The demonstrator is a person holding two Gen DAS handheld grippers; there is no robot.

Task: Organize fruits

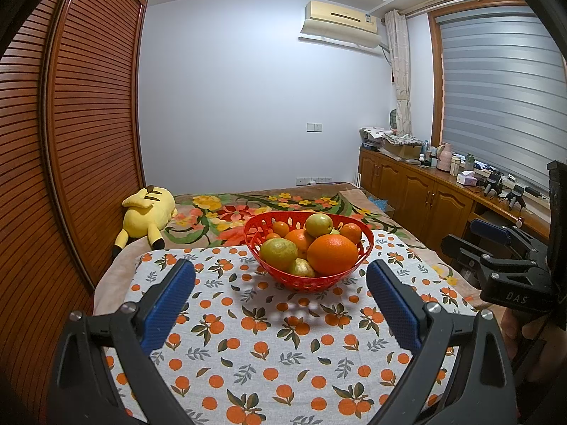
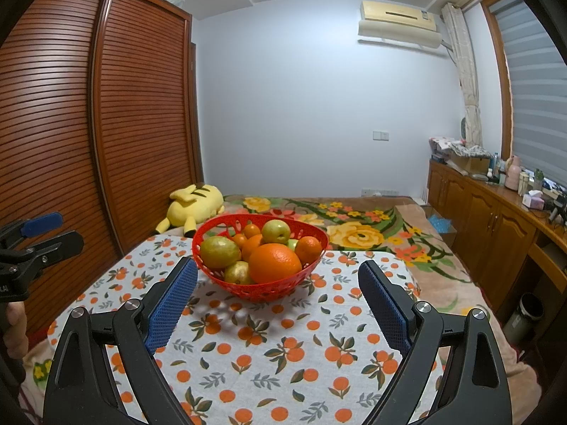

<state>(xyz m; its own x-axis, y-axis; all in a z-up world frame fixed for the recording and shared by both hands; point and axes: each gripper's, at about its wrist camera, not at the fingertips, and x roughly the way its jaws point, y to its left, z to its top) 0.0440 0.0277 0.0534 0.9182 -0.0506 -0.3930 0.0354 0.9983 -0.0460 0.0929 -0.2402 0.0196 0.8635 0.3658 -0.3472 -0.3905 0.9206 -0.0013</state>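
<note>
A red perforated plastic basket (image 1: 301, 282) (image 2: 260, 292) stands on an orange-print cloth (image 1: 269, 347) (image 2: 269, 350) over a bed. It holds a large orange (image 1: 332, 254) (image 2: 274, 263), several smaller oranges and yellow-green pears (image 1: 279, 253) (image 2: 220, 252). My left gripper (image 1: 280, 276) is open and empty, its blue pads (image 1: 170, 304) to either side of the basket's near edge, a little short of it. My right gripper (image 2: 278, 276) is open and empty, just in front of the basket. The right gripper also shows in the left wrist view (image 1: 496, 244).
A yellow plush toy (image 1: 147, 214) (image 2: 193, 207) lies behind the cloth on a floral blanket (image 1: 269, 205). A louvred wooden wardrobe (image 1: 71, 141) stands on the left. A wooden cabinet (image 1: 425, 191) with clutter runs along the right under the window.
</note>
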